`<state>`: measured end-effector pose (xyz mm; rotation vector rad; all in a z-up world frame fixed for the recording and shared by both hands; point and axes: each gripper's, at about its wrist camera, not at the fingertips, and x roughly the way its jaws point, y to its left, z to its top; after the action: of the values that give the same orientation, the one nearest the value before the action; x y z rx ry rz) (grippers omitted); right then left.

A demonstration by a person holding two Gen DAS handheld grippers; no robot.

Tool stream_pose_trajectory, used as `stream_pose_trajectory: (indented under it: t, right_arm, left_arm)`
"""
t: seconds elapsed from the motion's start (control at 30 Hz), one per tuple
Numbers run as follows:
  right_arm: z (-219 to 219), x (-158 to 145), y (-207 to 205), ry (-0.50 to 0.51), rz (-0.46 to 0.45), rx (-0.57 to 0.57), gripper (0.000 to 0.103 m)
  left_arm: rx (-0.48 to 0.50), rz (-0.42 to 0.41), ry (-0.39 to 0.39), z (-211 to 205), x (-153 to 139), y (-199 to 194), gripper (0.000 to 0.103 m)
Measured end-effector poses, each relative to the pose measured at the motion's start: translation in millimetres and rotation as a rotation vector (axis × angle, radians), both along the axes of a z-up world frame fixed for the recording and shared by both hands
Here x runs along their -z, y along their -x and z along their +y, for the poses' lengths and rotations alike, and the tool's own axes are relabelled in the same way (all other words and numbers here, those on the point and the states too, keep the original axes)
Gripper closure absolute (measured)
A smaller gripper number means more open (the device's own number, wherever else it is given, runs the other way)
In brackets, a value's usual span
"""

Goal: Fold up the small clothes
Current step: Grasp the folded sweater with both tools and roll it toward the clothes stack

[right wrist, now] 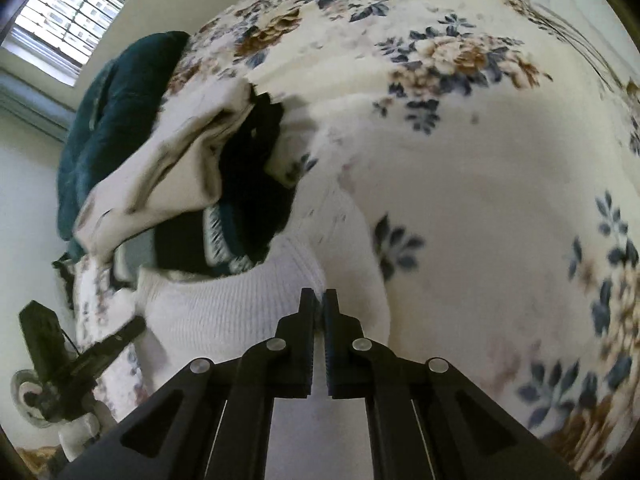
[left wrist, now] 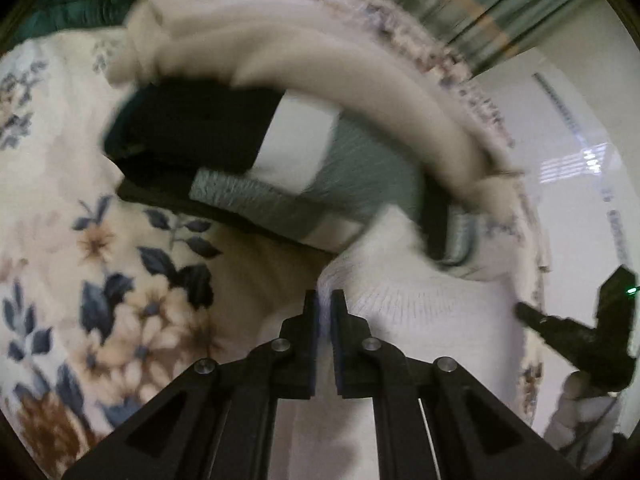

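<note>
You had both claws pinched down on the white ribbed garment (left wrist: pixel 420 312), the left claw (left wrist: pixel 325 300) nearly closed on one edge of its fabric and the right claw (right wrist: pixel 319 300) likewise on another edge, so it hung stretched between them just above the floral bedspread (left wrist: pixel 120 280). Its long axis seemed to run from one claw to the other, roughly parallel to the near edge of the bed, though which end was the opening I couldn't tell. The risk, as I judged it, was the heap just beyond: the cream garment (left wrist: pixel 320 60) and the dark striped piece (left wrist: pixel 240 168) lay touching the white one's far edge, so pulling or flipping it could have dragged them along. Both grips looked shallow, too; a quick swing might have slipped the fabric free.
</note>
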<state>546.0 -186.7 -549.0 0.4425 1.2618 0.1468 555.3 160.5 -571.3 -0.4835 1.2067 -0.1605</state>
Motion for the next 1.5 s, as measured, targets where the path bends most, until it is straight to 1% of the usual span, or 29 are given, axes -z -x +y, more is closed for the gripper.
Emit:
stream_pose_trajectory:
  t: [0.1, 0.17, 0.2, 0.23, 0.27, 0.3, 0.33, 0.37, 0.4, 0.47, 0.57, 0.63, 0.7, 0.73, 0.77, 0.8, 0.83, 0.93, 0.97, 1.13, 1.23, 1.27, 1.3, 1.33, 1.37, 1.4, 1.43, 1.47, 1.5]
  right_arm:
    - [6, 26, -14, 0.047, 0.08, -0.045, 0.099]
    - [5, 38, -15, 0.029, 0.134, -0.07, 0.097]
    - [2, 40, -13, -0.014, 0.149, -0.073, 0.096]
    - [-3, 42, -10, -0.07, 0.163, -0.075, 0.087]
    - [-11, 44, -5, -0.136, 0.176, -0.073, 0.06]
    - [-22, 46, 4, -0.22, 0.182, -0.062, 0.044]
    - [-30, 48, 12, -0.275, 0.18, -0.052, 0.018]
    - [-39, 52, 22, -0.336, 0.179, -0.042, 0.01]
    - [-47, 62, 33, -0.407, 0.201, -0.035, 0.01]
    - [-52, 82, 49, -0.49, 0.259, -0.035, 0.01]
    - [-39, 111, 64, -0.603, 0.326, -0.1, 0.01]
    - [-21, 125, 65, -0.637, 0.348, -0.163, 0.009]
    - [-5, 134, 60, -0.621, 0.352, -0.201, 0.007]
    - [-1, 137, 58, -0.626, 0.353, -0.192, 0.007]
    - [1, 137, 57, -0.634, 0.348, -0.183, 0.012]
    - [2, 135, 56, -0.625, 0.338, -0.18, 0.02]
    - [3, 132, 57, -0.617, 0.335, -0.179, 0.042]
    - [-4, 114, 68, -0.628, 0.321, -0.158, 0.06]
    - [-6, 108, 74, -0.632, 0.321, -0.159, 0.061]
    - [-2, 79, 118, -0.629, 0.362, -0.211, 0.061]
    - [1, 83, 149, -0.608, 0.418, -0.214, 0.06]
    - [2, 89, 156, -0.568, 0.435, -0.212, 0.055]
    - [3, 98, 163, -0.502, 0.461, -0.208, 0.052]
    - [4, 105, 167, -0.442, 0.479, -0.211, 0.042]
    - [4, 108, 169, -0.407, 0.489, -0.205, 0.036]
    - [1, 108, 171, -0.396, 0.48, -0.194, 0.036]
    - [0, 99, 171, -0.384, 0.453, -0.188, 0.036]
    - [0, 92, 174, -0.364, 0.429, -0.184, 0.036]
    - [-3, 83, 178, -0.329, 0.404, -0.175, 0.036]
  left_arm:
    - [0.012, 0.083, 0.055, 1, 29, -8, 0.098]
    - [-0.003, 0.085, 0.15, 9, 28, -5, 0.095]
    - [-0.012, 0.085, 0.21, 15, 23, 0, 0.083]
    - [-0.026, 0.079, 0.235, 22, 18, 6, 0.074]
    - [-0.034, 0.059, 0.268, 28, 14, 13, 0.051]
    - [-0.04, 0.019, 0.312, 37, 9, 25, 0.032]
    - [-0.044, 0.005, 0.326, 41, 8, 33, 0.03]
    - [-0.043, 0.008, 0.347, 45, 11, 41, 0.03]
    - [-0.034, 0.039, 0.388, 47, 22, 49, 0.03]
    - [-0.019, 0.104, 0.418, 43, 40, 56, 0.03]
    - [0.033, 0.169, 0.471, 24, 72, 53, 0.03]
    - [0.055, 0.172, 0.51, 9, 82, 47, 0.03]
    - [0.081, 0.143, 0.491, -6, 79, 42, 0.032]
    - [0.092, 0.131, 0.467, -9, 75, 41, 0.043]
    - [0.097, 0.131, 0.441, -13, 73, 40, 0.062]
    - [0.089, 0.132, 0.437, -13, 71, 43, 0.068]
    - [0.063, 0.139, 0.447, -9, 68, 46, 0.07]
    - [0.017, 0.149, 0.479, 3, 50, 60, 0.076]
    - [0.021, 0.149, 0.485, 3, 43, 67, 0.077]
    - [0.025, 0.195, 0.485, 3, 12, 117, 0.077]
    - [0.012, 0.253, 0.468, 0, 26, 146, 0.073]
    - [0.0, 0.287, 0.439, 1, 36, 154, 0.067]
    - [-0.02, 0.312, 0.422, 6, 41, 158, 0.065]
    - [-0.051, 0.335, 0.412, 9, 48, 165, 0.064]
    - [-0.078, 0.329, 0.424, 13, 48, 170, 0.062]
    - [-0.104, 0.303, 0.431, 16, 42, 174, 0.06]
    - [-0.119, 0.274, 0.413, 21, 32, 178, 0.054]
    - [-0.132, 0.236, 0.371, 26, 20, 184, 0.041]
    - [-0.136, 0.196, 0.326, 29, 9, 195, 0.04]
